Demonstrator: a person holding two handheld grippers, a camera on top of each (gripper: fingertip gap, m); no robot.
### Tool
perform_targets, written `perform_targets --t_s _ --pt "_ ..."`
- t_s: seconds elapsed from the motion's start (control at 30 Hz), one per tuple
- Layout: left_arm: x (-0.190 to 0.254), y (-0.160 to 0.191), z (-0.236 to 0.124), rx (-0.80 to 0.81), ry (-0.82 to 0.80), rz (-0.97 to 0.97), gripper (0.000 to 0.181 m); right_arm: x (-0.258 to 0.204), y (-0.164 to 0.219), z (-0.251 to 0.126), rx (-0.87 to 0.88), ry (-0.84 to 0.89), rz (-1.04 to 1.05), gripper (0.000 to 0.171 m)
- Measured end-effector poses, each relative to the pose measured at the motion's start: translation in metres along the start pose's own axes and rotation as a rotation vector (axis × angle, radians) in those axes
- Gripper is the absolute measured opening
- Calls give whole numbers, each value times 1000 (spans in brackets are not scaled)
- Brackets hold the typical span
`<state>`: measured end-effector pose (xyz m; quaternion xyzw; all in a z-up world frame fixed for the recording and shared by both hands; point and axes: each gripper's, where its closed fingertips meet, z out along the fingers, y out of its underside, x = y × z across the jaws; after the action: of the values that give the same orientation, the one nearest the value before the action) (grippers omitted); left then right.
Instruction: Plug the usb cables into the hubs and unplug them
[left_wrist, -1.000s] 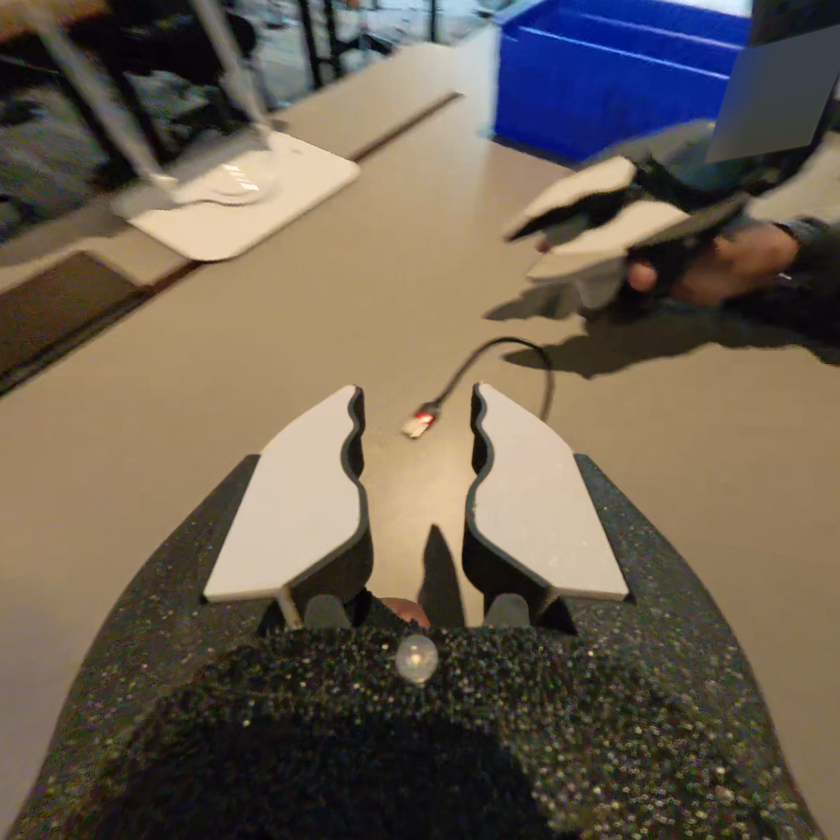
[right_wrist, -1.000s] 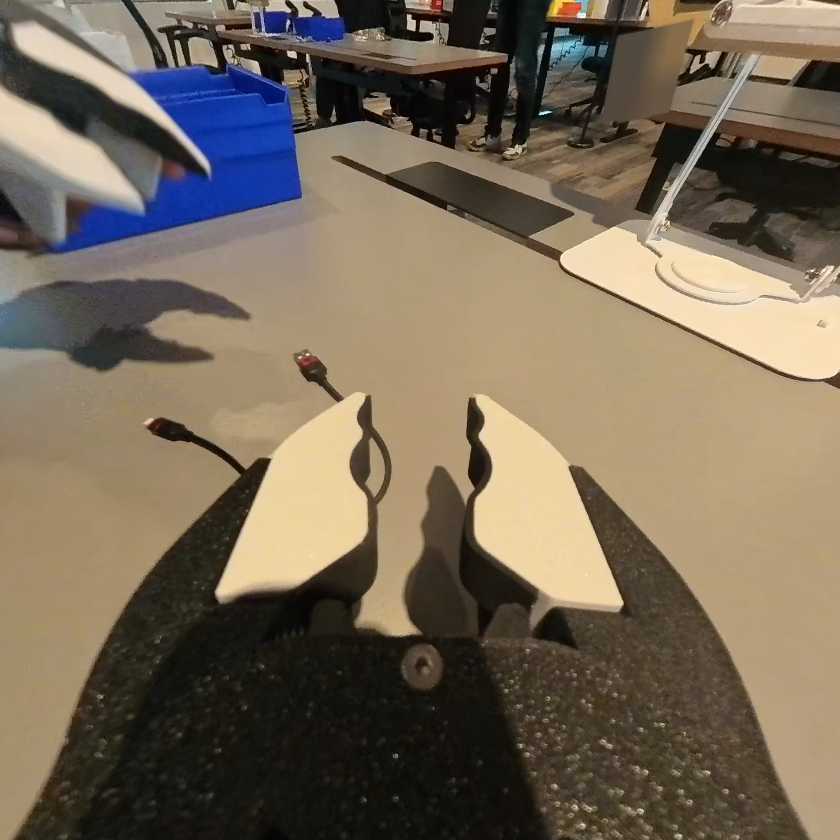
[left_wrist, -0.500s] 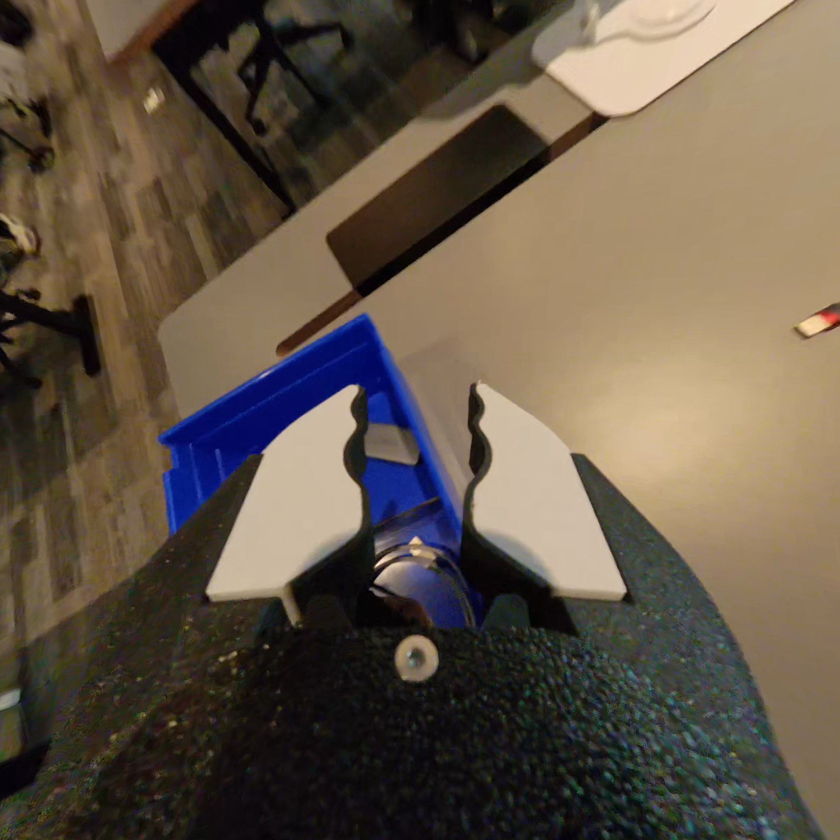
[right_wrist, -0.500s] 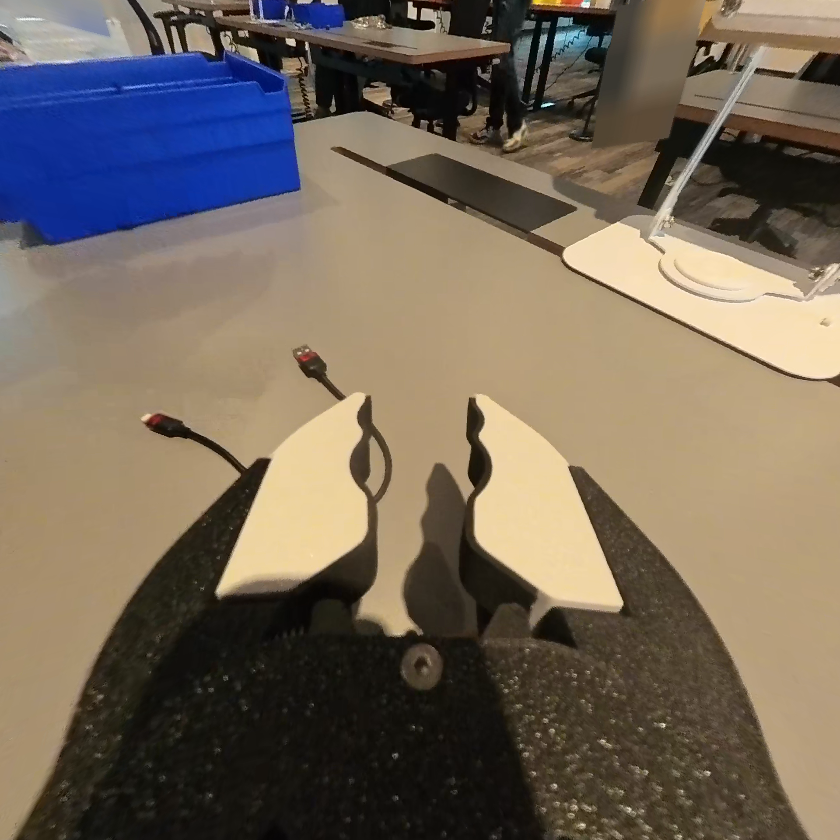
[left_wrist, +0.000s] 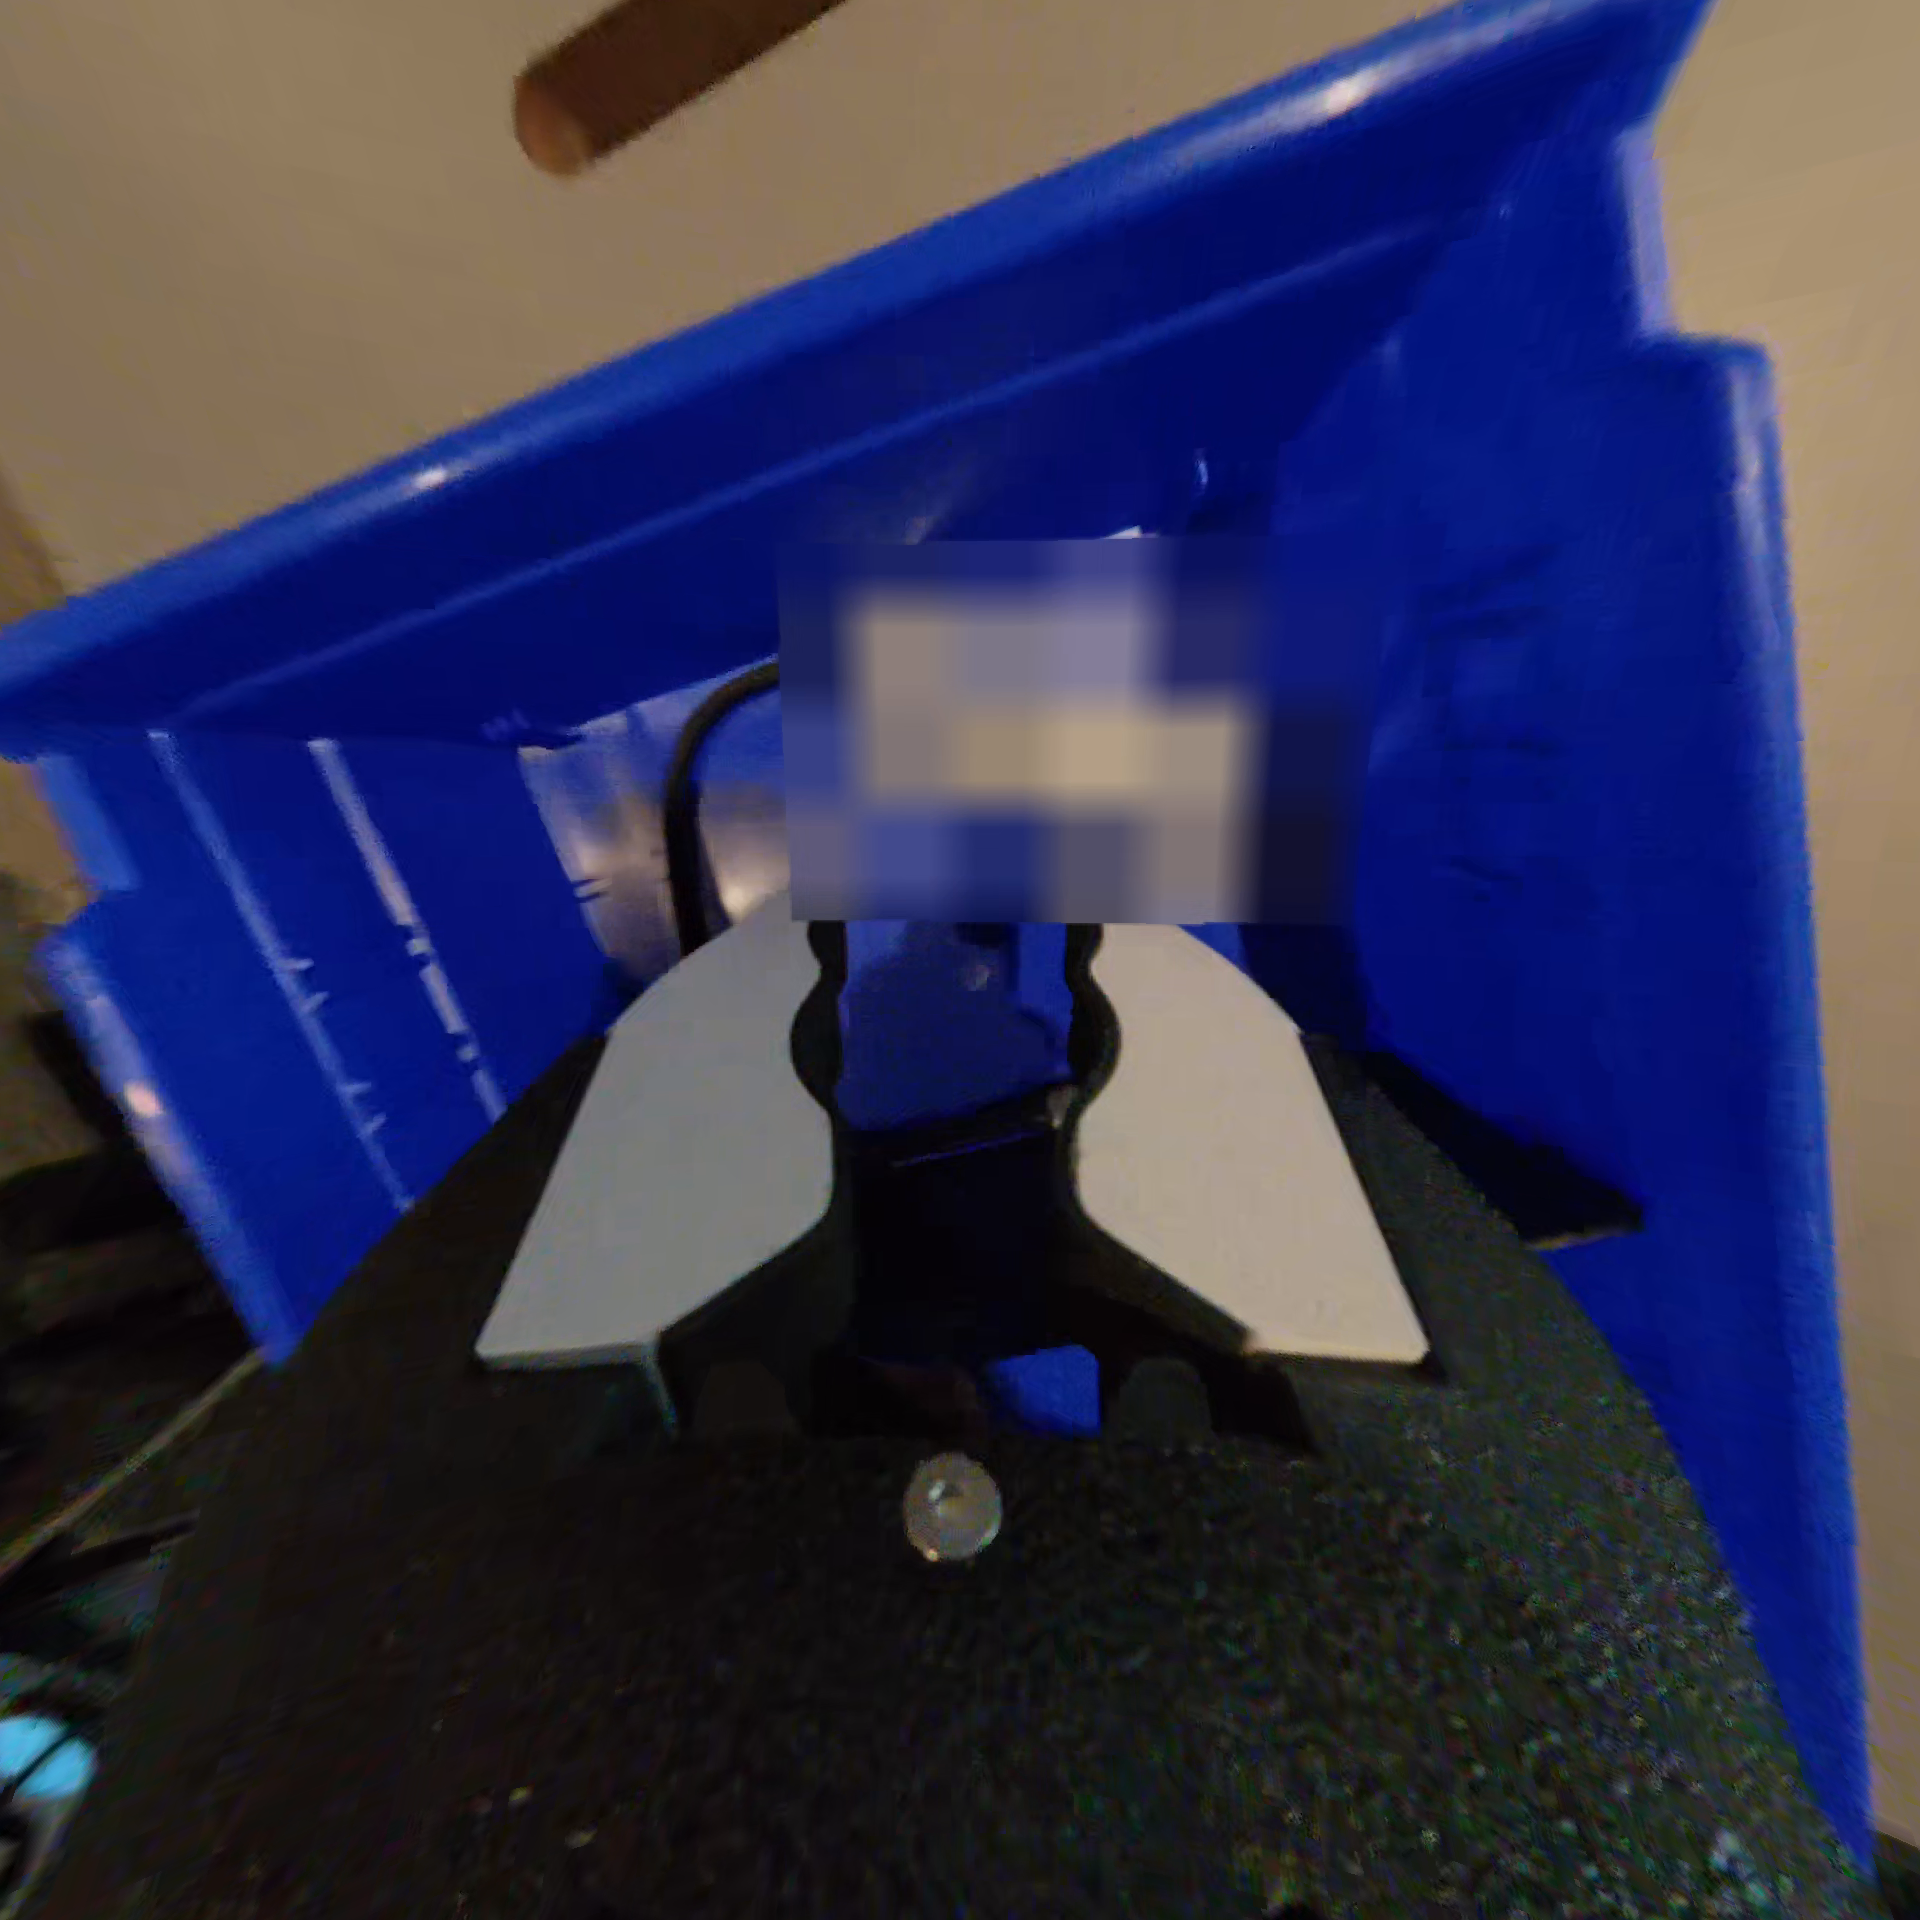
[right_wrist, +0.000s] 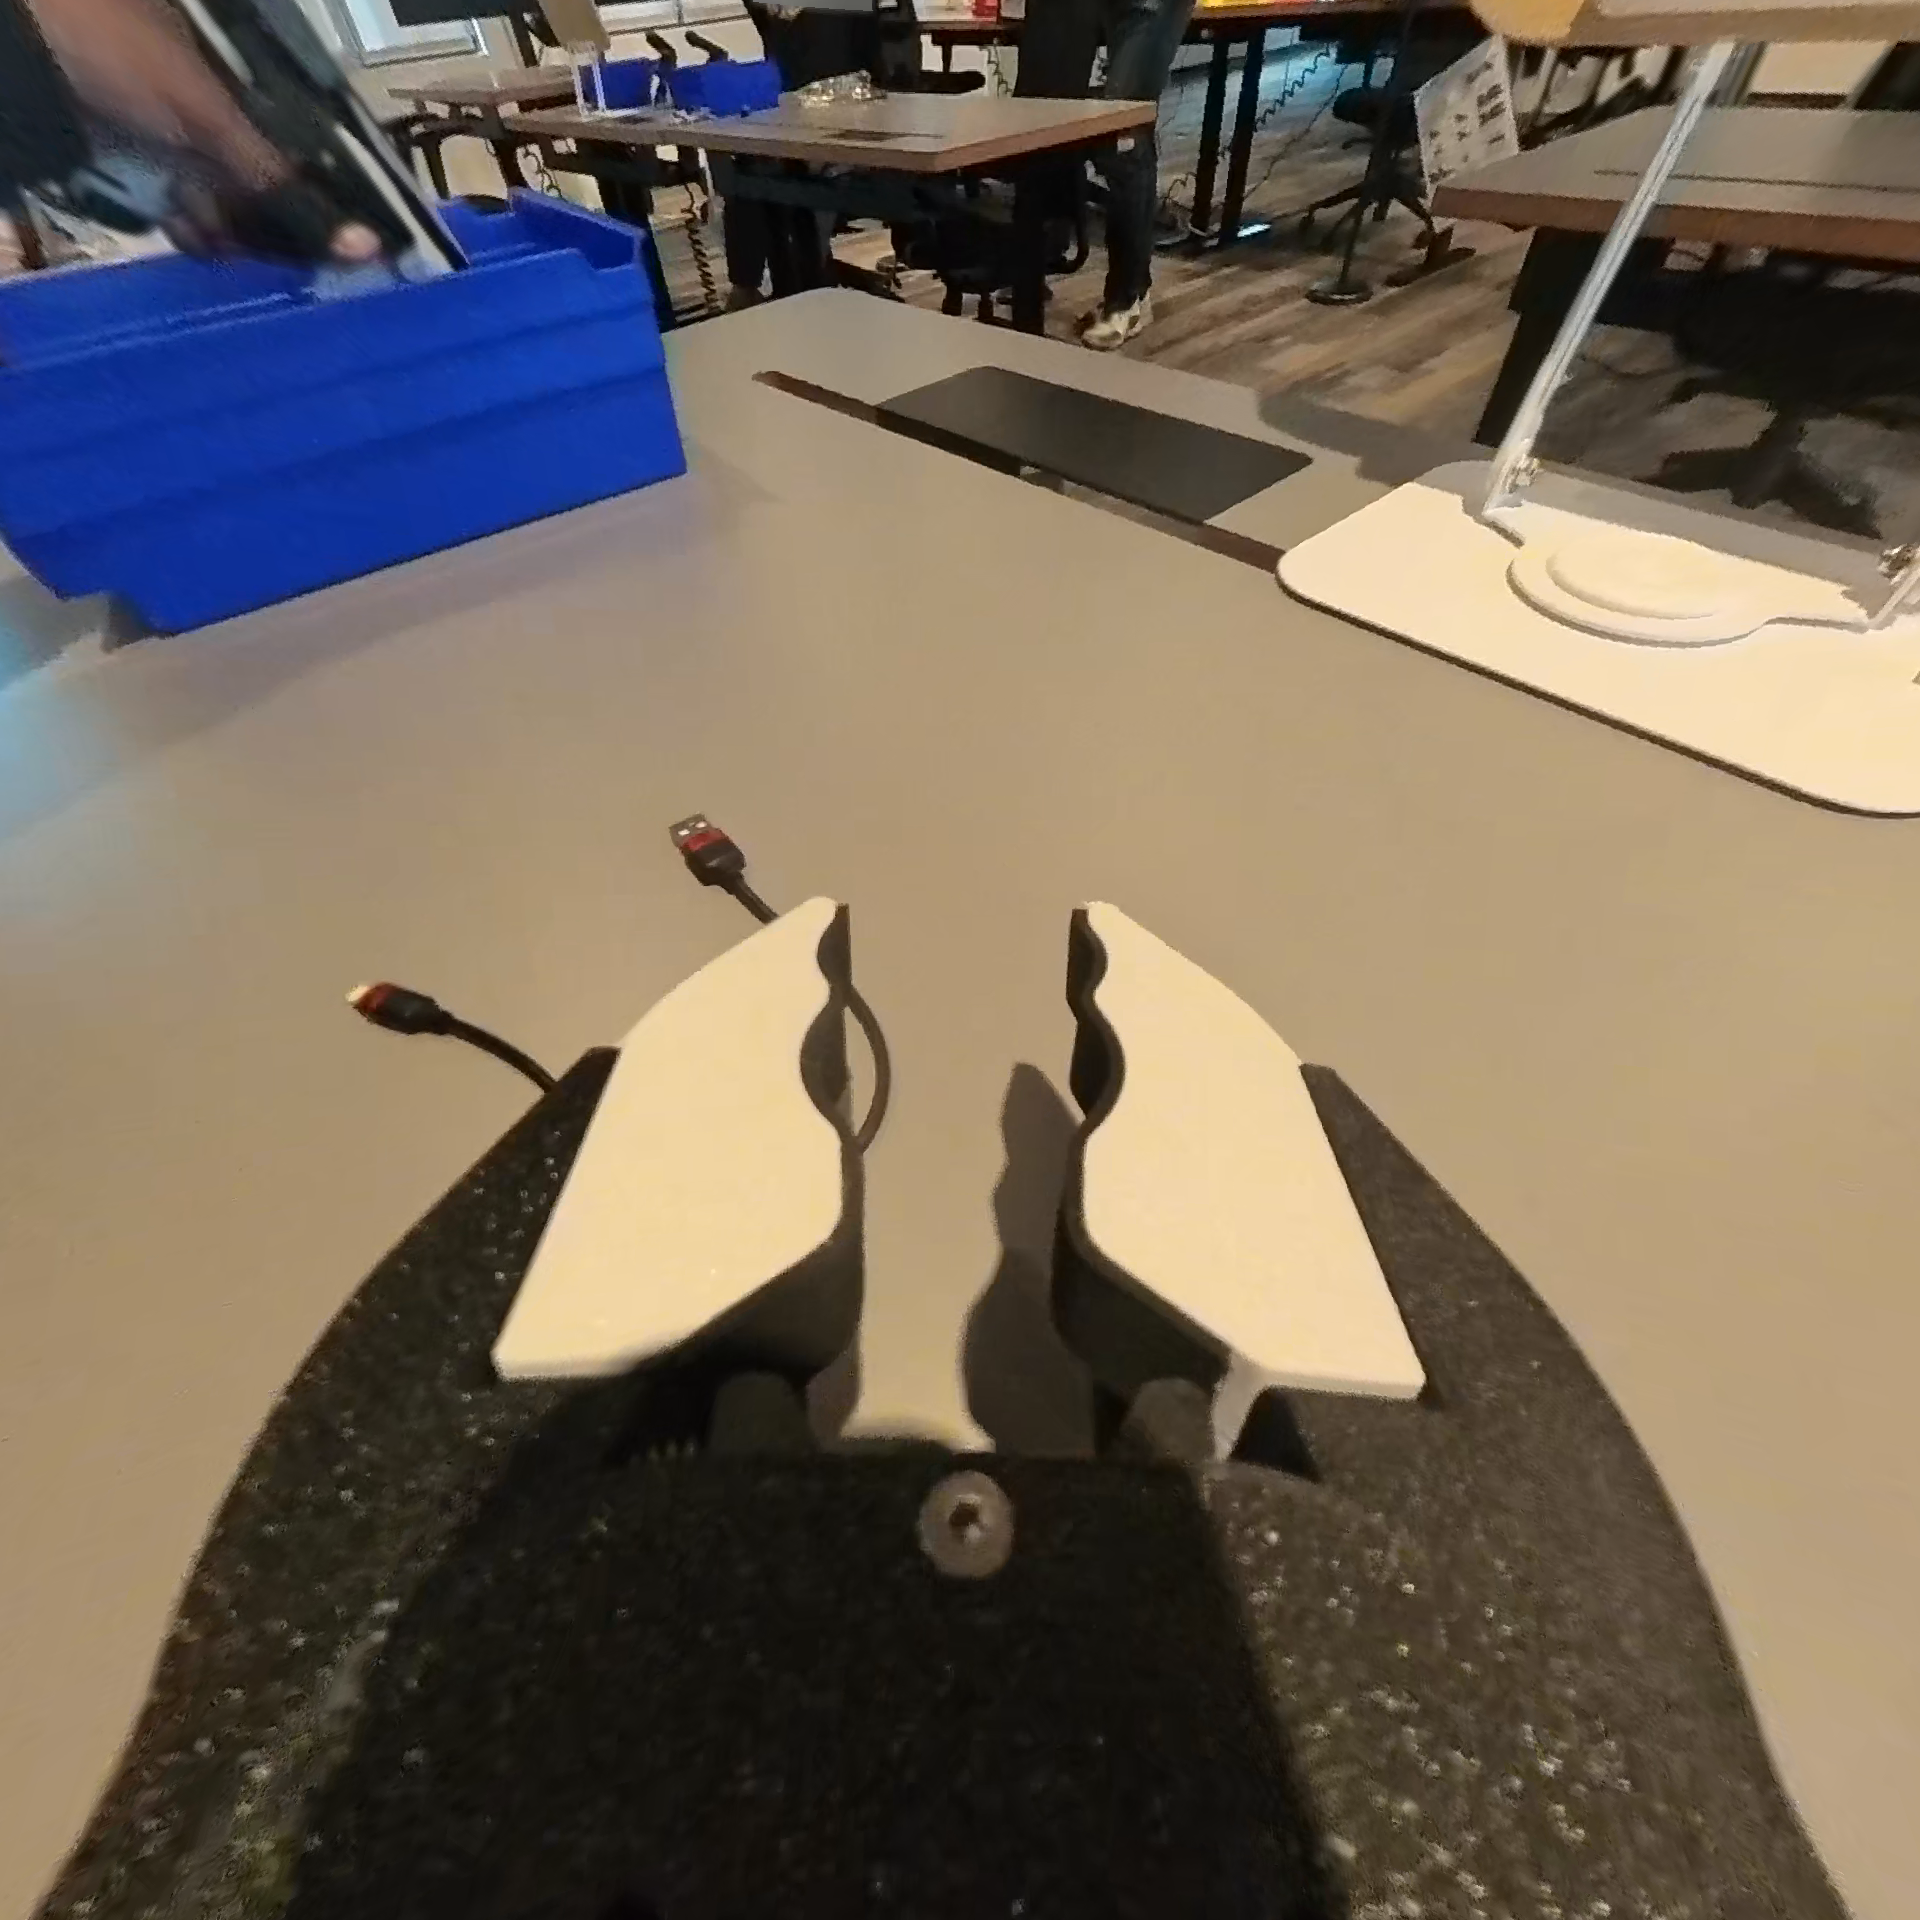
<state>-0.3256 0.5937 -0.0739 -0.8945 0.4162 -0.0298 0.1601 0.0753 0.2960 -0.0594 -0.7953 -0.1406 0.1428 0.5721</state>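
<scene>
1. The left gripper (left_wrist: 956, 935) points down into the blue bin (left_wrist: 935, 343). Its two white fingers (left_wrist: 675, 1143) stand apart with a clear gap, and nothing sits between them.

2. Only the left wrist view shows the inside of the bin. A thin black cord (left_wrist: 681, 810) curls up along the back wall, just past the left finger. A blurry patch hides what lies ahead of the tips. This view is soft and fuzzy, so small things in the bin are hard to make out.

3. Only the right wrist view shows the grey table (right_wrist: 1039, 675) and the room. The right gripper (right_wrist: 956, 914) hangs low over the table. Its fingers are spread wide and hold nothing.

4. The black usb cable (right_wrist: 873, 1070) lies on the table. Its wide red and black plug (right_wrist: 707, 847) rests just ahead of the right gripper's left finger. The small red plug (right_wrist: 379, 1003) lies further left. The cord loops under that left finger.

5. The right wrist view shows the blue bin (right_wrist: 312, 436) from outside, far off on the left. The left gripper (right_wrist: 343, 208) dips into it there, held by a hand (right_wrist: 197, 125), all blurred.

6. A white stand (right_wrist: 1621, 613) sits on the table to the right, well apart from the cable.
</scene>
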Motion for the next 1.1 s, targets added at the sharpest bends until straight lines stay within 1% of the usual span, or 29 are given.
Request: perform_targets --t_s 0.13,0.2,0.3,0.37,0.53,0.67,0.77,0.9,1.03,1.1 --pt "-4 -16 20 29 34 -169 40 4 0 0 2 2 31 39" --pt "-4 -19 29 20 45 -224 39 5 0 0 4 8 31 39" --pt "-7 -15 36 -36 5 -240 40 4 0 1 -6 17 12 39" --pt "1 -16 36 -49 35 -235 42 2 1 2 -9 26 -10 39" --pt "6 -17 36 -95 19 -254 53 -4 4 4 -34 33 -77 39" --pt "0 -21 41 -118 -22 -362 55 -10 5 5 -40 30 -131 39" --pt "-9 -14 49 -164 -84 -439 61 -14 5 4 -36 23 -169 39" --pt "-8 -12 52 -201 -86 -520 68 -20 7 4 -47 2 -202 39" --pt "-2 -7 59 -256 -81 -565 70 -24 10 4 -60 -16 -219 40" --pt "3 -11 61 -239 -49 -598 63 -26 12 3 -71 -21 -235 40"
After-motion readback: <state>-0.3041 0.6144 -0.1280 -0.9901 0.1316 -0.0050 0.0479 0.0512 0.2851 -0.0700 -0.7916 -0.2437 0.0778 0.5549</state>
